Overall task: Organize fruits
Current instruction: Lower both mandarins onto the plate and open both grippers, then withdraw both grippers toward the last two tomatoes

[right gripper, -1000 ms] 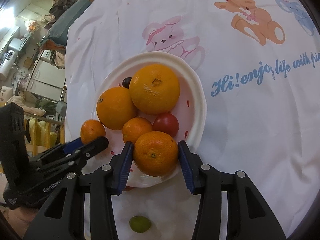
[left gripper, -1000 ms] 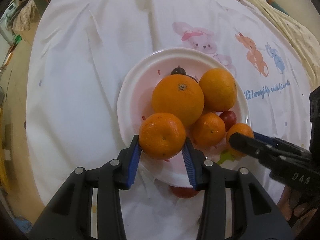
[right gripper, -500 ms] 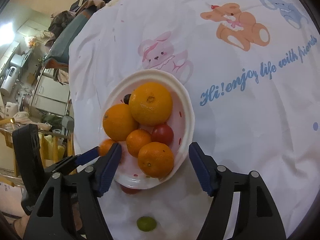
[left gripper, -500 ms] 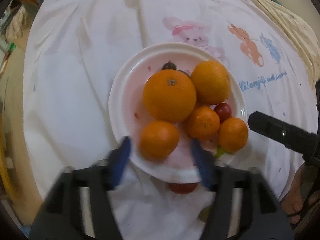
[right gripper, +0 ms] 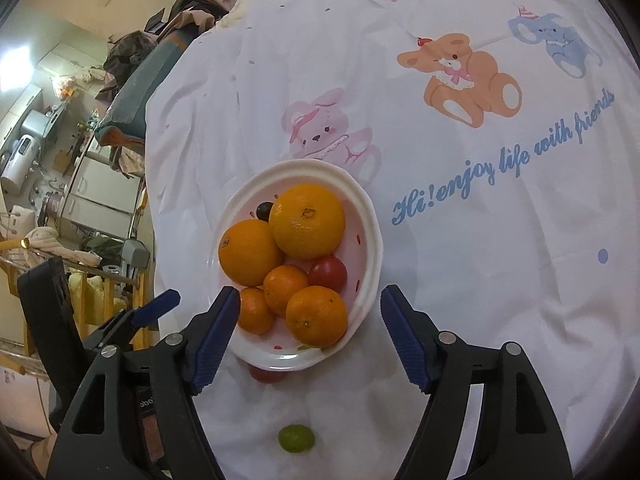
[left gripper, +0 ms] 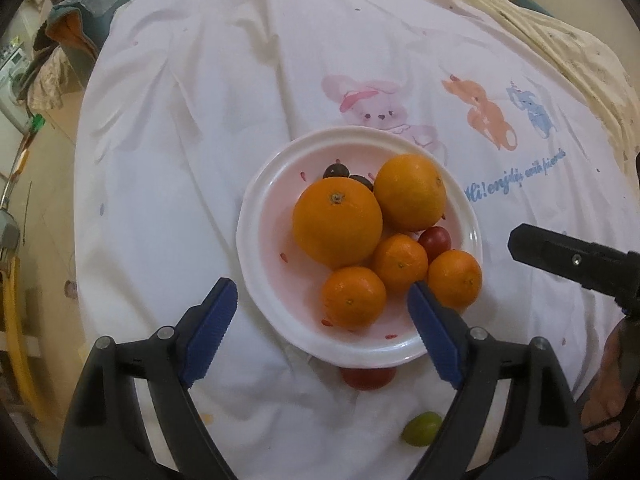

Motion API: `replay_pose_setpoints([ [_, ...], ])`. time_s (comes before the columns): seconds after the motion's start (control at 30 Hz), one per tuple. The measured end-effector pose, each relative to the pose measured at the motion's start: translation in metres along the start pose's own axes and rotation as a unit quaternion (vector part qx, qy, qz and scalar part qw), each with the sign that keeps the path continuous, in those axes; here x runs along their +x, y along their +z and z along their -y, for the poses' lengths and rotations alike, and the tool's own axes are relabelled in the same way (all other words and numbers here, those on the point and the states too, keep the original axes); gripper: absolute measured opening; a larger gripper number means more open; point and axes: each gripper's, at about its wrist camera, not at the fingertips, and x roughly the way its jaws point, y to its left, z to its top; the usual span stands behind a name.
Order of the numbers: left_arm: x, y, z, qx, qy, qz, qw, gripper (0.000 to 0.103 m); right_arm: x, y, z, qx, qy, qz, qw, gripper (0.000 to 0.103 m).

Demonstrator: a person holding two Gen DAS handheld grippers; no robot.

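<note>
Released mandarins [left gripper: 353, 297] on plate [left gripper: 256, 240]

Two big oranges [left gripper: 338, 226] and three mandarins [left gripper: 354, 297] rest heaped on the white plate [left gripper: 260, 240], just beyond the fingers [left gripper: 212, 320].

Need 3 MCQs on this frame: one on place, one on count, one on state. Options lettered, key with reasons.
1. Where does the small green grape lie?
A on the white round plate
B on the white printed cloth, off the plate
C between gripper pads

2. How many orange citrus fruits sit on the white round plate?
A three
B five
C seven

3. How does the left gripper stand?
A open, holding nothing
B shut on a mandarin
C shut on the plate rim

Key: 1 B, it rests on the white printed cloth nearer the camera than the plate. 2 B, two large and three small. 3 A, pads wide apart, touching no fruit.
</note>
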Motion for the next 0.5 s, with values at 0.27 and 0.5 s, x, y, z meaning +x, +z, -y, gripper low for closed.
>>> replay_pose_setpoints([
  [0.27,-0.019,-0.011,-0.019,-0.042,-0.018,0.003,0.9990,0.085,-0.014,-0.019,-0.009,-0.023,-0.014,0.003,1.000,0.076],
  [0.5,-0.035,-0.039,-0.027,-0.072,-0.026,0.003,0.9971,0.085,-0.019,-0.054,-0.014,-0.028,-0.011,-0.013,0.999,0.076],
])
